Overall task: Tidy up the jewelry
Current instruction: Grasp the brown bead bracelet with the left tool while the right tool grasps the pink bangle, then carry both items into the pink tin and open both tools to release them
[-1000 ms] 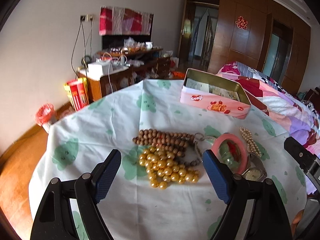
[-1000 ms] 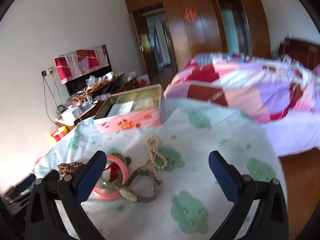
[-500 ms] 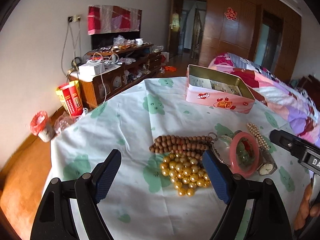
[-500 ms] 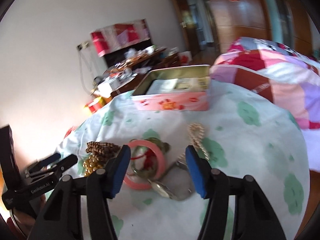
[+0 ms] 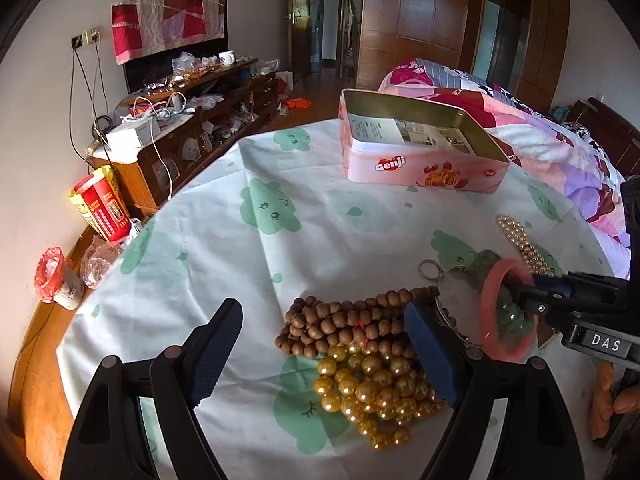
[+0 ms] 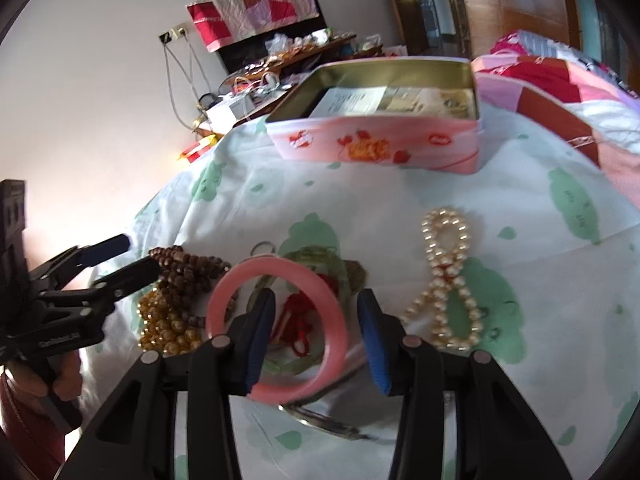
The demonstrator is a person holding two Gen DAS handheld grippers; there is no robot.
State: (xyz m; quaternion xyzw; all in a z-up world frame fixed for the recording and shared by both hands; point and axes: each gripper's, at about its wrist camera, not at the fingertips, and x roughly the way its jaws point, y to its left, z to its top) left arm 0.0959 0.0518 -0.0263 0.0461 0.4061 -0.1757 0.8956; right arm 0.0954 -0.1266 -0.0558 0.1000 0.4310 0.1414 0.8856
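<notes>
Left wrist view: the left claw [image 5: 324,356] is spread wide over a heap of brown wooden beads [image 5: 344,322] and gold beads [image 5: 376,392] on the table [image 5: 224,264], which has a white, green-printed cloth. An open pink tin [image 5: 416,160] stands farther back, with a bed [image 5: 532,136] behind it.

Right wrist view: the right claw [image 6: 316,332] is half-closed astride the pink bangle [image 6: 276,328], one finger inside the ring and one outside it; whether it pinches the bangle, I cannot tell. A pearl strand [image 6: 448,280] lies just to the right.

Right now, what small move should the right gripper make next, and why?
Probably close the right gripper a little more. One finger is inside the pink bangle, the other outside its rim, a gap remains, and the open tin waits beyond.
</notes>
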